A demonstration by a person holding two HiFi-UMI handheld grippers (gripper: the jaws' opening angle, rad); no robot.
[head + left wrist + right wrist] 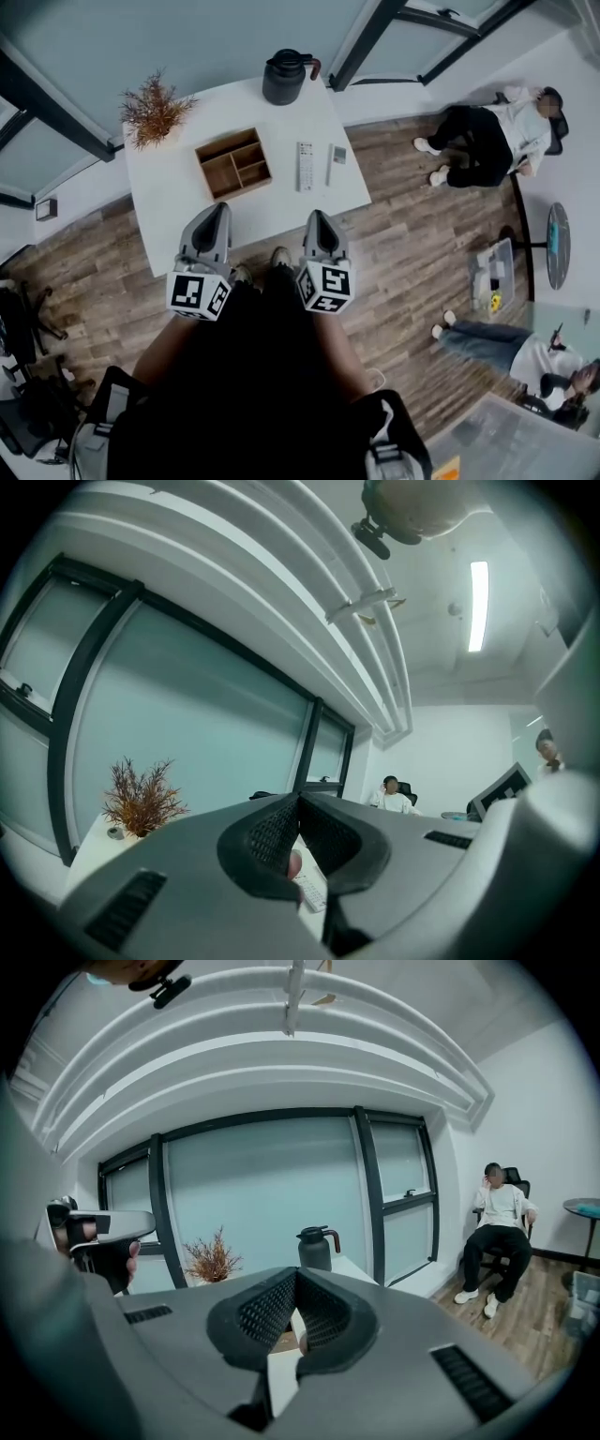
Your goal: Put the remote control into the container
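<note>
On the white table [169,220] a long grey remote control [305,166] lies right of an open wooden container [232,163] with several compartments. A smaller white remote [337,159] rests just right of the long one. Both grippers hover over the table's near edge, well short of these things. My left gripper [221,210] is shut and holds nothing; in the left gripper view [298,803] its jaws meet, with a strip of the remote control [314,892] showing below them. My right gripper [313,217] [296,1277] is also shut and holds nothing.
A black kettle [286,77] [316,1247] stands at the table's far edge and a dried plant [155,111] [141,799] at its far left corner. People sit on the wooden floor side to the right [497,131]. A clear plastic box [492,272] stands on the floor.
</note>
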